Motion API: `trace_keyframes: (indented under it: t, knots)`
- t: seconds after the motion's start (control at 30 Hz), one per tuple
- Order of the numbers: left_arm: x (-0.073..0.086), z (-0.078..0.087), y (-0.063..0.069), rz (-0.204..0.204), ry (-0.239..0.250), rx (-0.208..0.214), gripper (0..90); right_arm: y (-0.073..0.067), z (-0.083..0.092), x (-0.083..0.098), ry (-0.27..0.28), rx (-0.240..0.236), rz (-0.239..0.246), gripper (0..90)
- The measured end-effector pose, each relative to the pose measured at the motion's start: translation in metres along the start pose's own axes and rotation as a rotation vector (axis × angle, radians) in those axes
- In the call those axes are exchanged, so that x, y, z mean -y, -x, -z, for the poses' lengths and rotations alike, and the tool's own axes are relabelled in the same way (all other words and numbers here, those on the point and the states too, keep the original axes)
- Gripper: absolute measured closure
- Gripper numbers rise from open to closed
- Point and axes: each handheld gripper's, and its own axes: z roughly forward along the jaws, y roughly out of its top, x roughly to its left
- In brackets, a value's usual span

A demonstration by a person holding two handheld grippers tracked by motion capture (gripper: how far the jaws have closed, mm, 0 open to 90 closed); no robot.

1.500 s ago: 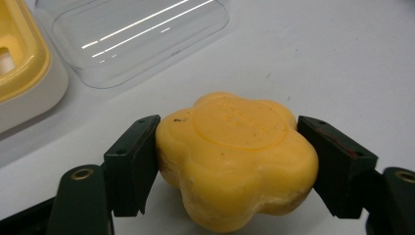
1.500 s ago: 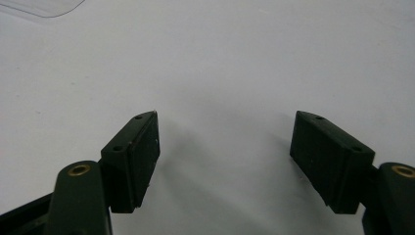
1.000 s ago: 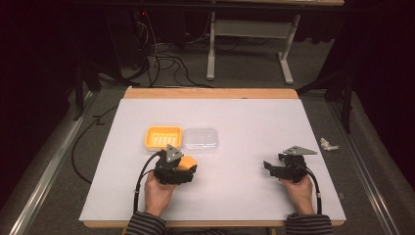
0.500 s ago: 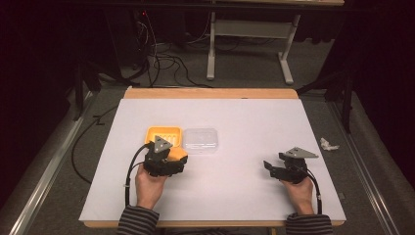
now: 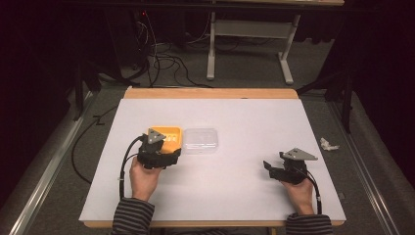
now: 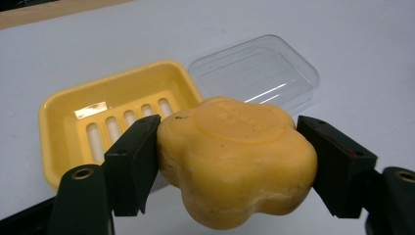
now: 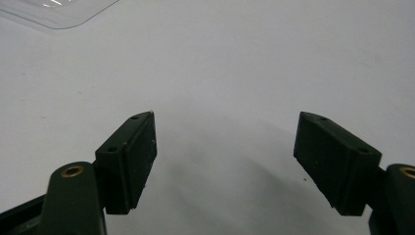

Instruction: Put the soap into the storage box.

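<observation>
Since the earlier frames our left claw (image 6: 227, 147) had carried the yellow soap (image 6: 235, 161) up the surface (image 5: 244, 127) to the yellow soap dish (image 6: 73, 122), so we judged placing was next. It pinched the soap firmly; our right claw (image 7: 225, 147) rested spread, empty.

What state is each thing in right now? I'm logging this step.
Left gripper: shut on the soap.
Soap: held above the table, near the dish.
Yellow soap dish: empty, uncovered.
Clear lid: off, lying beside the dish.
Right gripper: open, holding nothing.
</observation>
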Motion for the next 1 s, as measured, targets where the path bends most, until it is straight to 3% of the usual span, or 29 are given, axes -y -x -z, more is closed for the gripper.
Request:
trace_keyframes:
  t: [0.27,0.53,0.73,1.0]
  knots:
    - [-0.008,-0.001,-0.009,0.036,0.018,-0.014,27.8,0.0,0.0,0.0,0.006,0.012,-0.005,24.6]
    - [-0.016,-0.004,-0.015,0.024,0.039,-0.033,27.8,0.001,0.001,0.001,0.005,0.011,-0.017,23.9]
    - [-0.022,-0.009,-0.021,0.046,0.041,-0.048,27.9,0.001,0.001,0.001,0.005,0.008,-0.019,23.8]
    - [-0.026,-0.02,-0.031,0.046,0.044,-0.083,27.8,0.002,0.001,0.001,0.012,0.012,-0.016,23.8]
